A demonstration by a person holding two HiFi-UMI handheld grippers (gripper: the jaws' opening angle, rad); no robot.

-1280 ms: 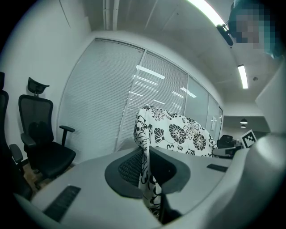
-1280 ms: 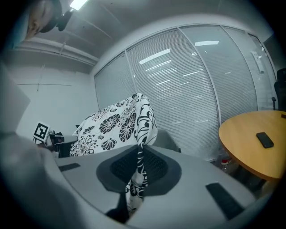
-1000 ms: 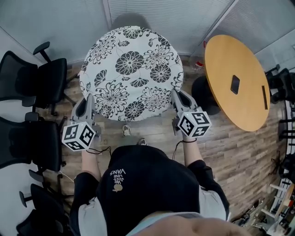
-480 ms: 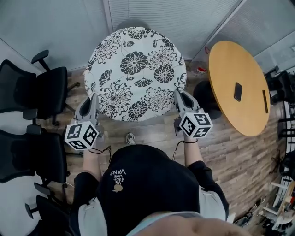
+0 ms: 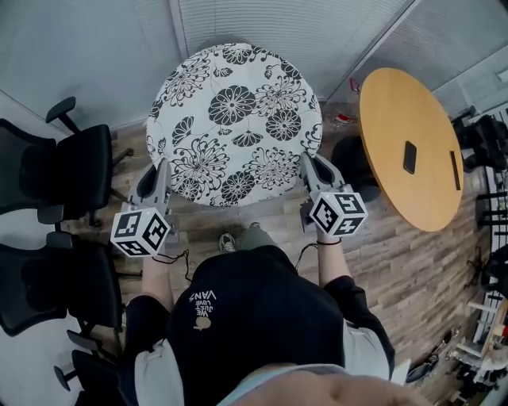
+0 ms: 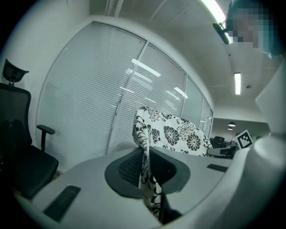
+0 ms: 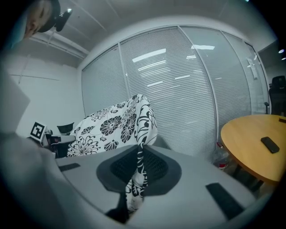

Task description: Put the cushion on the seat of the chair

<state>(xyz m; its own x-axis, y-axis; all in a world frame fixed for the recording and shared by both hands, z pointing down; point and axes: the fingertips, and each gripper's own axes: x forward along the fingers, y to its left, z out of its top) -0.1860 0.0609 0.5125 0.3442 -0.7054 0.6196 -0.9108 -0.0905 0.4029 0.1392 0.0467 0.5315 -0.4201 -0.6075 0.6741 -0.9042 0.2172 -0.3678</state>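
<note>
From where I stand, the nearest things are the person's dark top and one shoe [image 5: 228,240] on the wood floor, a little further under the body than a moment back. Just past that, the left gripper [image 5: 157,173] is clamped on the near left rim of the round flowered cushion [image 5: 234,119], and its own view shows the cloth edge pinched flat between the jaws. The right gripper [image 5: 312,168] bites the near right rim the same way, with a fold of fabric squeezed between its pads.

Neither grip has altered over the last second. The cushion still hangs between the two grippers at arm's length, tipped away from the carrier and clear of the floor. What has shifted is the room around it: the black office chairs [image 5: 71,170] on the left have slid lower in the head view. The round wooden table [image 5: 409,103], with a small dark object [image 5: 409,157] on it, has drifted slightly to the right.

I take that as the person turning or stepping while carrying, so the job is still in transit and no seat has been reached. Beyond the cushion is the blind-covered glass wall [image 5: 262,24], and I cannot tell which chair is meant
</note>
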